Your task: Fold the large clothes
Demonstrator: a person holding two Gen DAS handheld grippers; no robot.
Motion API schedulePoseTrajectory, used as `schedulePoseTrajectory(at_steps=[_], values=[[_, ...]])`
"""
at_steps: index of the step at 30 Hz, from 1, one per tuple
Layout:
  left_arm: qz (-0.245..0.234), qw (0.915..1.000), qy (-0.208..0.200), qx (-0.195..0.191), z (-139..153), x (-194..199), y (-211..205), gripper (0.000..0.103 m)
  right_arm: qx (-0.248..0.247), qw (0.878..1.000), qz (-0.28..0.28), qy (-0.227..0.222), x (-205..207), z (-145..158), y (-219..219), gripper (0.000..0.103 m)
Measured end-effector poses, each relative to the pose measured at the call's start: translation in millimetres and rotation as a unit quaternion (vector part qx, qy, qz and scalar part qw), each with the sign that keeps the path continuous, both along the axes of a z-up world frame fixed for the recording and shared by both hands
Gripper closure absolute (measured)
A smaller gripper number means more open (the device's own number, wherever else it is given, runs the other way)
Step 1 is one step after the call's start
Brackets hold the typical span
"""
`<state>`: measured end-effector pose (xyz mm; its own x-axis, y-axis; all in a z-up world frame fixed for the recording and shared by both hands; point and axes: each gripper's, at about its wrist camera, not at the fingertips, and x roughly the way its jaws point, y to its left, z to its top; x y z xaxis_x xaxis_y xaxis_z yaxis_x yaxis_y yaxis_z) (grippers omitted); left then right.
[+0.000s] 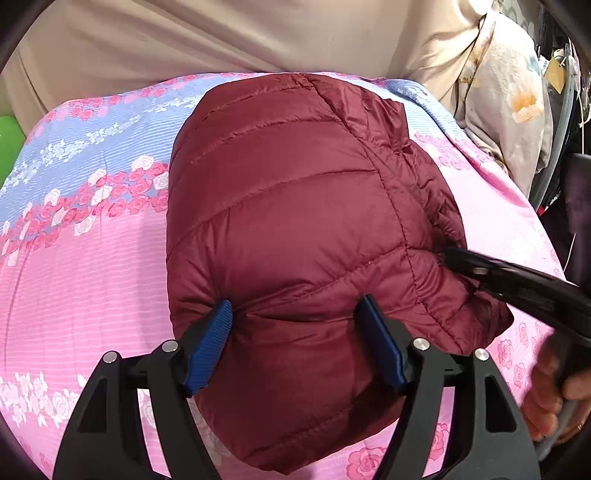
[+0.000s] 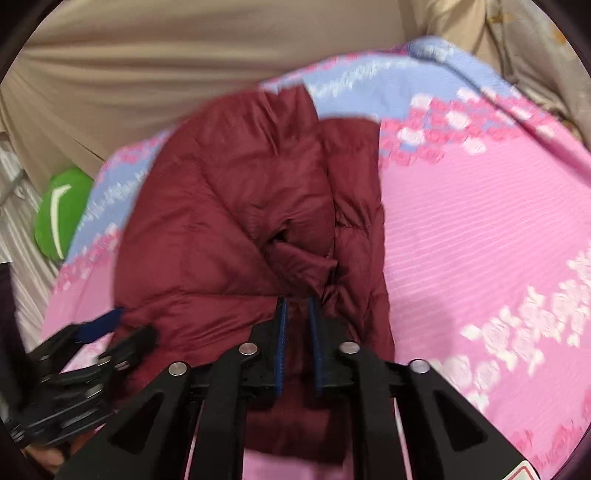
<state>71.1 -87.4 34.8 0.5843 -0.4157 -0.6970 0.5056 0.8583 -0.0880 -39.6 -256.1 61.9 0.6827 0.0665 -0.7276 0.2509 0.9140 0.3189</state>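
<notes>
A puffy maroon quilted jacket (image 1: 295,206) lies folded into a compact bundle on a pink and blue flowered bedsheet (image 1: 92,266). My left gripper (image 1: 295,319) straddles the near end of the bundle, jaws wide, and its blue pads (image 1: 212,339) dent the padding on both sides. My right gripper (image 2: 297,301) is nearly closed, with a thin fold of the jacket (image 2: 229,206) pinched between its pads. In the left wrist view the right gripper (image 1: 448,256) digs into the bundle's right side. The right wrist view is blurred and shows the left gripper (image 2: 125,326) at lower left.
Beige cloth (image 1: 221,33) hangs behind the bed. A green object (image 2: 62,214) sits off the sheet's left edge. A stained pale cloth (image 1: 509,103) lies at the right. A hand (image 1: 554,398) holds the right gripper's handle. Bare sheet (image 2: 480,240) spreads right of the jacket.
</notes>
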Motion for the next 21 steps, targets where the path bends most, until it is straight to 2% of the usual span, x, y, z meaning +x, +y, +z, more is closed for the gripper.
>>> schedulePoseTrajectory(at_steps=[4,6,7,9,15,18,21], values=[[0.002,1.0,-0.002,0.002,0.3,-1.3,-1.3,0.034,-0.013,1.0,-0.003,-0.012,-27.7,11.6,9.9,0.087],[0.003,1.0,-0.003,0.002,0.4,-1.9,-1.8,0.034,-0.034,0.999,-0.004,0.015,-24.4,-1.9,12.0,0.087],[0.002,1.0,-0.003,0.002,0.4,-2.3,-1.9,0.034,-0.039,0.999,-0.005,0.031,-20.5,-13.1,11.6,0.092],[0.001,0.9999,-0.007,0.007,0.1,-3.9,-3.3,0.034,-0.029,0.999,-0.002,0.036,-16.1,-30.1,9.1,0.093],[0.008,0.9998,-0.011,0.011,1.1,-7.7,-0.3,0.034,-0.025,0.999,-0.004,0.042,-17.7,-22.0,4.9,0.091],[0.013,0.9998,-0.009,0.007,5.4,-9.9,4.2,0.034,-0.013,0.999,-0.009,0.029,-24.8,-8.8,-0.8,0.082],[0.021,0.9998,-0.003,-0.003,12.1,-8.5,14.5,0.034,-0.025,0.999,-0.018,0.007,-28.9,9.3,-5.6,0.063]])
